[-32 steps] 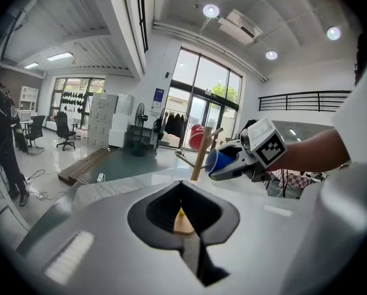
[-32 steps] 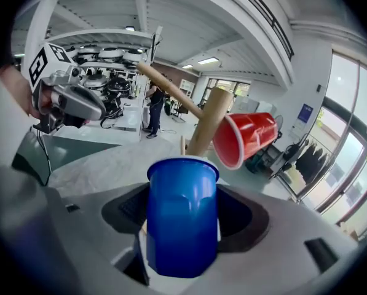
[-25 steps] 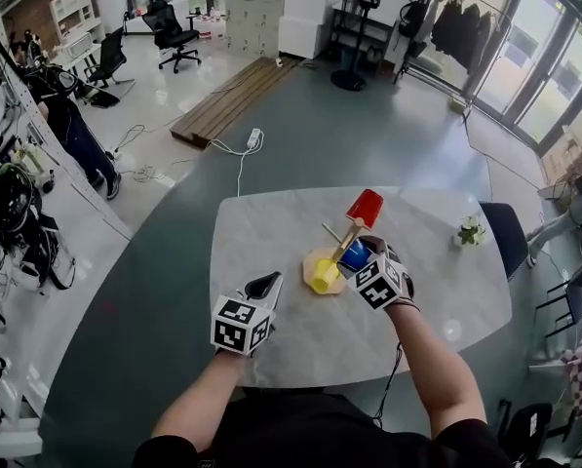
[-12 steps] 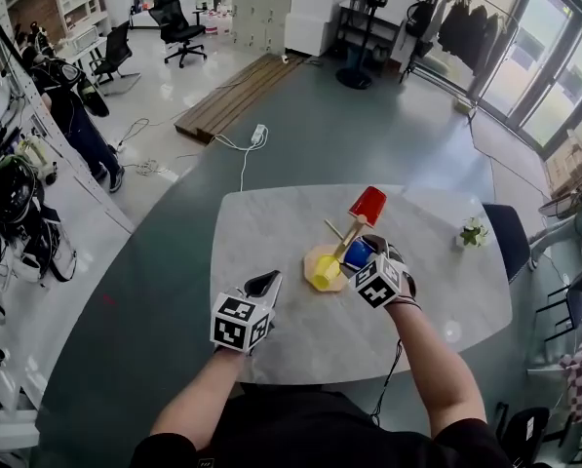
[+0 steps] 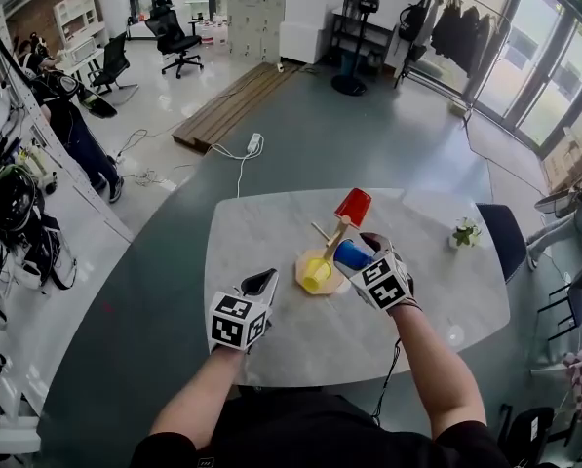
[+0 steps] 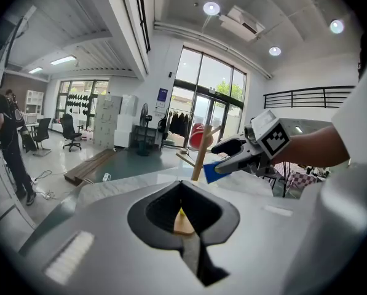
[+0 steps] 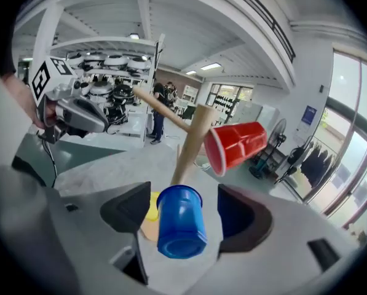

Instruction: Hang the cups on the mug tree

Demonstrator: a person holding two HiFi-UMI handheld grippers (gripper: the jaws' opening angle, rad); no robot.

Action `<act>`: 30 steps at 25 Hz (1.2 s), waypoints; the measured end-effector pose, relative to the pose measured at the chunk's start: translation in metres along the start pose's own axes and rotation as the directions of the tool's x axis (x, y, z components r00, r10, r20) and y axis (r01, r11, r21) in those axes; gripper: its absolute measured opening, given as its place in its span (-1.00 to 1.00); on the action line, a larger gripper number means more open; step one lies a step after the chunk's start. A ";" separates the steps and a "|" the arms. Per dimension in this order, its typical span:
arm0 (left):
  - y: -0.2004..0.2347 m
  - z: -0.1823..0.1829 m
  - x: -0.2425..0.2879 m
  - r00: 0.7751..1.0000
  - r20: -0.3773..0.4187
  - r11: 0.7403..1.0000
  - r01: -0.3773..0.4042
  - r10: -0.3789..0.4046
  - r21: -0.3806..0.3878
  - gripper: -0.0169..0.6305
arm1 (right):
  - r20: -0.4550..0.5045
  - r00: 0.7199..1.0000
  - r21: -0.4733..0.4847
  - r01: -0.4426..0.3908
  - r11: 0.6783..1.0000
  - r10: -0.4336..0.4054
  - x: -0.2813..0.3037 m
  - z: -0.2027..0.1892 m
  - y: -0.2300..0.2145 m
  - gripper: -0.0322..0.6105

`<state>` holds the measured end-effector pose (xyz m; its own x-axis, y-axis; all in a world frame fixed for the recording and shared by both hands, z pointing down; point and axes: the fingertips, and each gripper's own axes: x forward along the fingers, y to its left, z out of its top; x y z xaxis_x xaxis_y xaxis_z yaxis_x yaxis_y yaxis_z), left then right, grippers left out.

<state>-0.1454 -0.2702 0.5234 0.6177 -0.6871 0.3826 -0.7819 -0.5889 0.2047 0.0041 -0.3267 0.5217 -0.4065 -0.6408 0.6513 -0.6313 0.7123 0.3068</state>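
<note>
A wooden mug tree [image 5: 335,236] stands on a round base in the middle of the white table [image 5: 300,344]. A red cup [image 5: 352,206] hangs on an upper peg and a yellow cup [image 5: 317,274] on a low one. My right gripper [image 5: 361,256] is shut on a blue cup [image 5: 350,255], off the table and close to the right of the stem. In the right gripper view the blue cup [image 7: 182,226] points its mouth at the stem, below the red cup [image 7: 235,145]. My left gripper [image 5: 264,283] rests shut and empty at the near left.
A small potted plant [image 5: 465,232] stands near the table's right edge, with a dark chair [image 5: 497,237] beyond it. A person [image 5: 71,125] stands far off at the left by shelving. The table's front edge runs just ahead of my arms.
My right gripper has shifted slightly right of the stem with the blue cup, which now shows more fully. The left gripper has stayed where it was.
</note>
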 end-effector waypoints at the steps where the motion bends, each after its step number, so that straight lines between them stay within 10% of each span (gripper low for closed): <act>1: 0.000 0.003 0.000 1.000 0.004 1.000 -0.005 0.005 0.006 -0.91 | 0.027 1.000 0.032 -0.002 0.999 0.002 -0.006 0.002 -0.002 0.12; 14: -0.024 0.037 0.006 0.995 0.034 0.994 -0.090 0.089 0.057 -0.91 | 0.386 0.917 0.410 -0.076 0.909 -0.098 -0.104 -0.013 -0.050 0.12; 23: -0.052 0.061 0.007 0.997 0.069 0.995 -0.029 0.023 0.099 -0.91 | 0.456 0.879 0.490 -0.118 0.864 -0.138 -0.123 -0.029 -0.024 0.09; 30: -0.039 0.088 -0.006 0.993 0.114 0.990 -0.005 -0.011 0.144 -0.91 | 0.467 0.859 0.529 -0.082 0.845 -0.210 -0.131 -0.016 -0.016 -0.31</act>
<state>-0.1107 -0.2806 0.4342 0.6322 -0.7242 0.2755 -0.7647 -0.6404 0.0714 0.0779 -0.2493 0.4427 -0.5254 -0.8335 0.1710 -0.8495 0.5024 -0.1612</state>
